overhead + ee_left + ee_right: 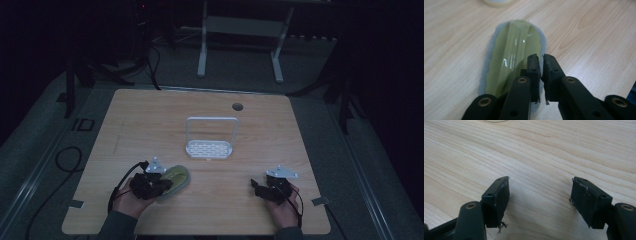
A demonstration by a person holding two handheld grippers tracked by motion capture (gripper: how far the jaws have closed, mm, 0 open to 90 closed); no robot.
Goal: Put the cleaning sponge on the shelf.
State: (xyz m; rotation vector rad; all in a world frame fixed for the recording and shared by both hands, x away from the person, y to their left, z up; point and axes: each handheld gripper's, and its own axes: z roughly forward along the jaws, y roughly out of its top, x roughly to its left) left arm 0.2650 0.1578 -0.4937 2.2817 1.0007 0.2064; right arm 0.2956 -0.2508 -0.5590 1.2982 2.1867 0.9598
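Dim room, wooden table [150, 120] lit poorly from above. Near edge: two hands in from the bottom, each holding a black two-jaw gripper. Left hand [131, 200] carries the left gripper [167, 186], grey plate on top, cable looping back toward the sleeve. Its jaws are closed tight on the near right edge of a yellow-green oval dish [511, 52], translucent, glossy, with a raised ridge running its length; the left gripper view shows the rim pinched between the two pads with only a thin slit between them. A greyish border rings the dish in that view; cannot tell whether it is a shadow or a pad under it. In the high view the dish [176, 179] sits near the front left of the table, just beside the left gripper's plate. Right hand [282, 209] holds the right gripper [256, 187] near the front right, well apart from the dish; jaws spread wide, bare wood grain between them, nothing gripped. Mid-table: a white rack [210, 148] with a slotted base and a tall upright hoop handle. Farther back, a round hole [237, 106] in the tabletop. Beyond the table, the legs of a white frame [202, 55] on grey floor.
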